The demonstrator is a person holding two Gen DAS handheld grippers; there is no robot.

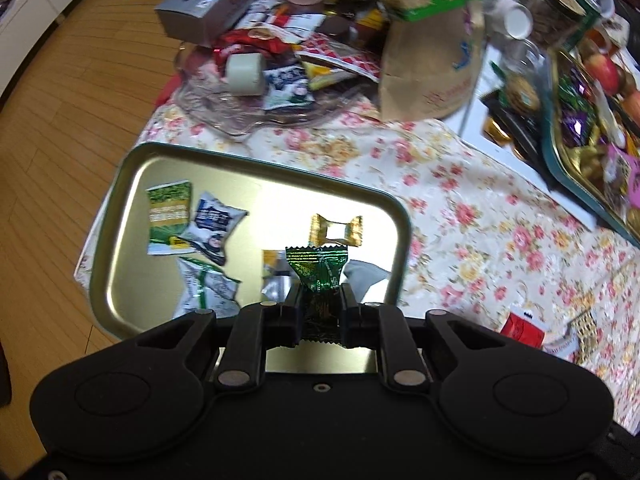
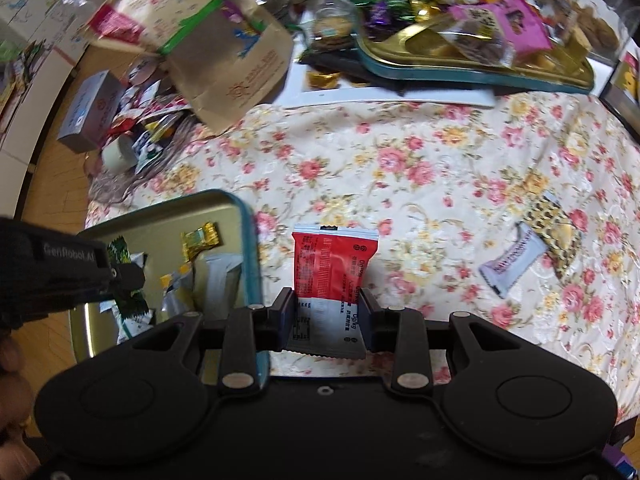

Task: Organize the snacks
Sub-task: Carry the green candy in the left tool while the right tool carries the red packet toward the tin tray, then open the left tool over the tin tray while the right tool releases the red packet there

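My left gripper point(image 1: 320, 300) is shut on a green foil candy point(image 1: 318, 272) and holds it above the gold metal tray point(image 1: 120, 208). The tray holds several snack packets and a gold-wrapped candy point(image 1: 336, 231). My right gripper point(image 2: 329, 300) is shut on a red and white snack packet point(image 2: 332, 264), just right of the tray point(image 2: 248, 248) over the floral cloth. The left gripper point(image 2: 120, 276) with the green candy also shows in the right wrist view, over the tray.
A white wrapped bar point(image 2: 512, 260) and a leopard-print packet point(image 2: 554, 232) lie on the cloth at right. A brown paper bag point(image 2: 224, 52), a grey box point(image 2: 90, 110) and a snack pile stand at the back left. A teal-rimmed tin of sweets point(image 2: 472, 64) sits at the back.
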